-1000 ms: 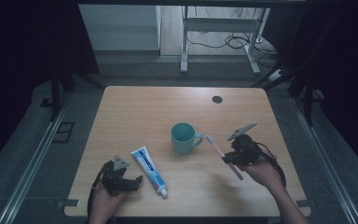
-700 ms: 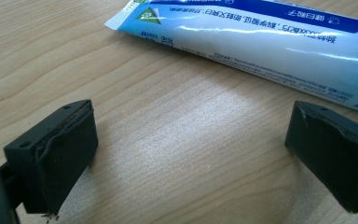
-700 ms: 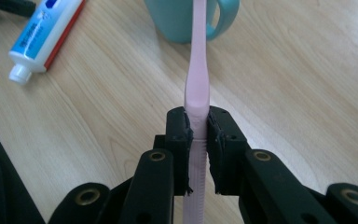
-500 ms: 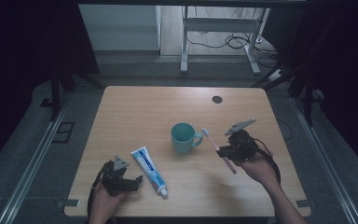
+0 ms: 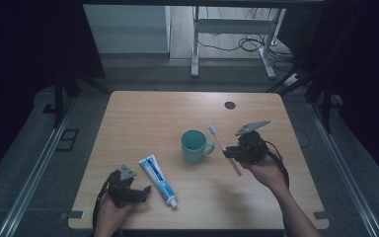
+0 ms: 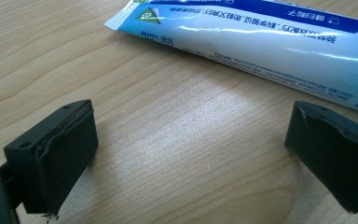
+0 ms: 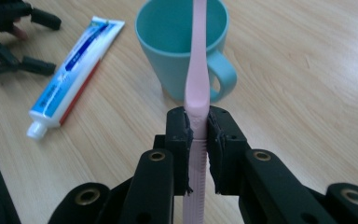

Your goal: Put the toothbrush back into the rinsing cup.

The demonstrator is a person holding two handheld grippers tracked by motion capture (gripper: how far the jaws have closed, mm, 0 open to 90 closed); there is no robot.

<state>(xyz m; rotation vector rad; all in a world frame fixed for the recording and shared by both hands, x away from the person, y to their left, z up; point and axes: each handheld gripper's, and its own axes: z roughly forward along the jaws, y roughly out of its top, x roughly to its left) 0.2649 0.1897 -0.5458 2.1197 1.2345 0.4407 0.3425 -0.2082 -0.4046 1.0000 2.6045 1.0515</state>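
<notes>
Here, right tongs (image 7: pixel 198 135) gripping pink toothbrush (image 7: pixel 197 70), above teal mug (image 7: pixel 177 46)

A pink toothbrush (image 7: pixel 197 70), teal mug (image 5: pixel 194 145), blue-white-red toothpaste tube (image 5: pixel 158 179), light wood-grain table (image 5: pixel 148 118).

Mug (image 5: pixel 194 146) sits about mid-table (image 5: pixel 143 118). Toothpaste (image 5: pixel 158 179) lies on the table to its left and nearer the person (cap end nearest them). Left gripper (image 5: pixel 137 192) is just left of that tube. Toothbrush (image 5: pixel 224 148) is right of the mug, near its handle, clamped in the right gripper (image 5: pixel 229 152).
</notes>
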